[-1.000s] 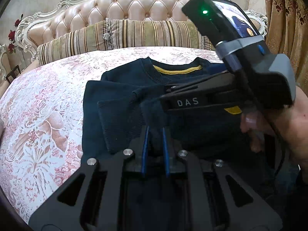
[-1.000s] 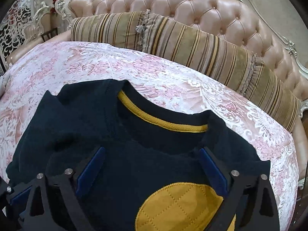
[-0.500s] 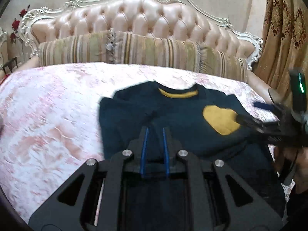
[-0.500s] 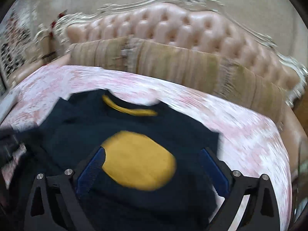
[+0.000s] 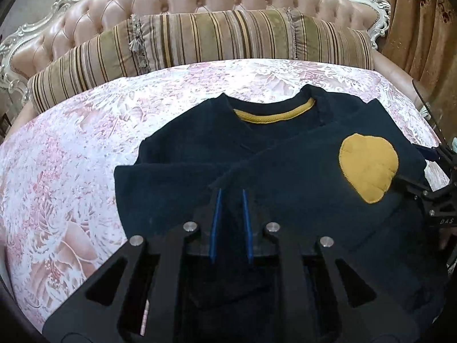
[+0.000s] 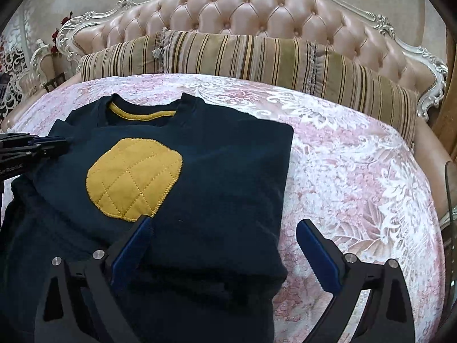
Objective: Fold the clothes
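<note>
Lying between the left gripper [image 5: 230, 194] fingers: the navy sweater's [image 5: 285, 171] sleeve.

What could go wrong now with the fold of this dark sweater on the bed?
The left claw pinches sweater fabric between narrow jaws; a pull could drag the folded sleeve with the yellow patch out of place. The right claw is open, so nothing pins the right side, which lies unevenly and may slide on the bedspread.
</note>
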